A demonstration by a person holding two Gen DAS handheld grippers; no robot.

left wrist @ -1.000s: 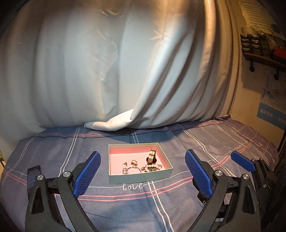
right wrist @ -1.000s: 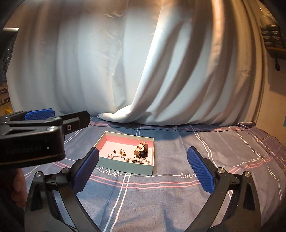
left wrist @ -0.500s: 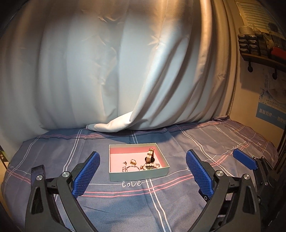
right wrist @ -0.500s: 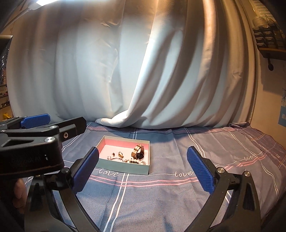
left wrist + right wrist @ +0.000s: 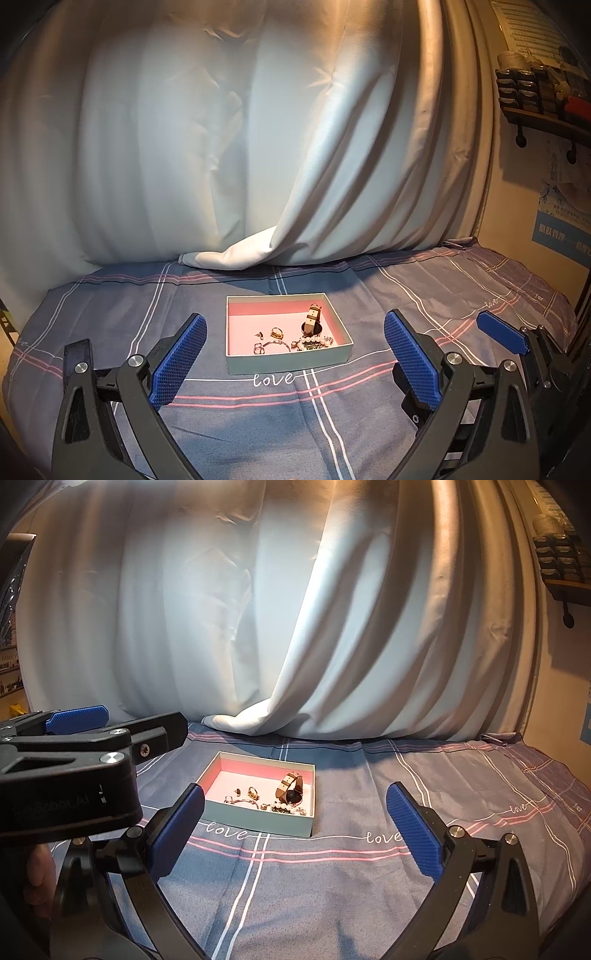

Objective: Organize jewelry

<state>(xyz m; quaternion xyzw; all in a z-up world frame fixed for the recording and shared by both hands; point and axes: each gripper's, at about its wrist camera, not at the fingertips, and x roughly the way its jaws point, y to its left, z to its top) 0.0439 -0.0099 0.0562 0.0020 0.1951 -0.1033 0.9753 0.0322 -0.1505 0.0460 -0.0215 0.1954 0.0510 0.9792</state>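
Pink-lined teal box (image 5: 288, 363), blue plaid sheet (image 5: 332, 424)

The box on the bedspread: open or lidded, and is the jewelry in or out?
Open: the box shows its pink inside, no lid visible. The watch, rings and bead bracelet lie inside it.

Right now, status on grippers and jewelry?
Left gripper open, empty. Right gripper open, empty. Watch, rings, pearl bracelet inside box on bedsheet. Approach unobstructed.
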